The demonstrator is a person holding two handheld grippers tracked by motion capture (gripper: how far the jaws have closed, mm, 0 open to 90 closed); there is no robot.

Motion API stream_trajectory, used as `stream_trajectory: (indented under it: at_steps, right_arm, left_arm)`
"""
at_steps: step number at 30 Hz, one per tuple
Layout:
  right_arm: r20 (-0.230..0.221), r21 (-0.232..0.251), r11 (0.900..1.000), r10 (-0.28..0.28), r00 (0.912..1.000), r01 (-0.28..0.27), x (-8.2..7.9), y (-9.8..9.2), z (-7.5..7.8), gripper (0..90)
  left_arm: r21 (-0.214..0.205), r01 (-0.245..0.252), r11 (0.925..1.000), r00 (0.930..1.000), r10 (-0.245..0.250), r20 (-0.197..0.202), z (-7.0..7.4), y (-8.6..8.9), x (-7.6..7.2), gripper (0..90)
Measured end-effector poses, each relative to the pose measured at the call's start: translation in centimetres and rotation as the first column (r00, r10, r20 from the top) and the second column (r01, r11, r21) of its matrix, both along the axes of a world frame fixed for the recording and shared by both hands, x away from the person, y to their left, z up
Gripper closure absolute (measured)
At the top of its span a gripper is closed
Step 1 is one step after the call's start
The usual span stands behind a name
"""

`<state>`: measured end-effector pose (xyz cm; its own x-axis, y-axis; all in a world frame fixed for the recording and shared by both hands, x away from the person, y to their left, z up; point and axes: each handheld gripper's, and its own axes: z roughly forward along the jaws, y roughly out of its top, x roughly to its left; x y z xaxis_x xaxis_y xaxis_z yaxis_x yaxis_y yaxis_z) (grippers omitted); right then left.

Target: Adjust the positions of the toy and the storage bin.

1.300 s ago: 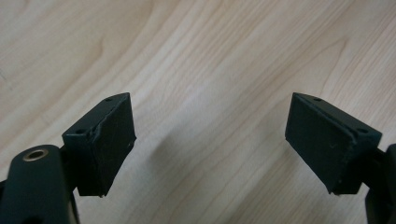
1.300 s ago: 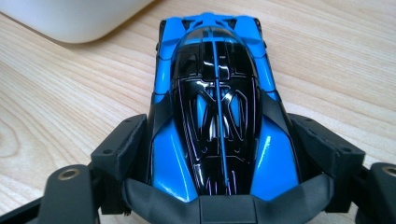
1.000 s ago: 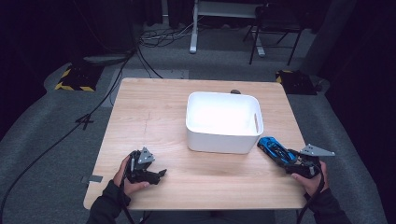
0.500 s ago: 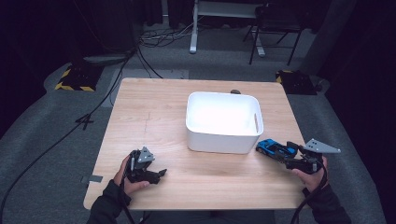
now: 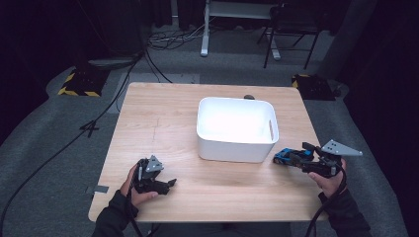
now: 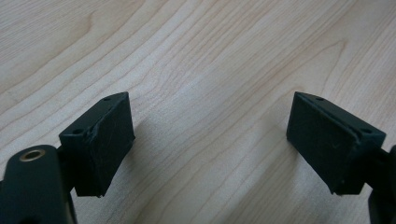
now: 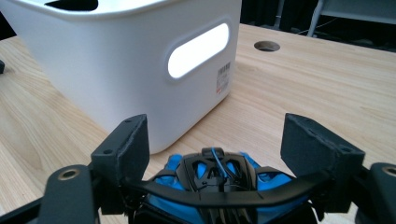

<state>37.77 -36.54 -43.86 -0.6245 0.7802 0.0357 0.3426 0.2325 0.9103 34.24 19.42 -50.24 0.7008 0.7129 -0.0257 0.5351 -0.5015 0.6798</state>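
Over by the white bin [image 5: 237, 129], which sits right of centre on the wooden table [image 5: 163, 123], the right gripper [image 5: 291, 158] has its jaws clamped on a blue and black toy car [image 5: 285, 157]. From the high view the car sits just off the bin's near right corner, nose pointing toward the bin's wall, close to it but apart. The right gripper view looks straight over the toy car [image 7: 219, 186]: both black pads press against its sides, its black rear wing stretched across between them, and the bin's side wall with its slot handle [image 7: 198, 50] rises just beyond. Whether the car's wheels touch the table I cannot tell.

Across on the other side, well apart from the bin and nearer the table's front edge, the left gripper [image 5: 165, 183] rests in the person's left hand [image 5: 136, 190]. The left gripper view shows its jaws spread wide, nothing between them, bare wood grain below [image 6: 210, 116]
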Motion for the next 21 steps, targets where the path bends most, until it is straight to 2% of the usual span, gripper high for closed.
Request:
stream_trajectory:
  at_steps: [21]
  right_arm:
    - [0.0,0.003,0.9999,0.013,0.9999,-0.013,0.5,0.5,1.3,24.4]
  left_arm:
    - [-0.001,0.0,1.0,1.0,0.0,-0.002,0.0,0.0,0.0,15.2]
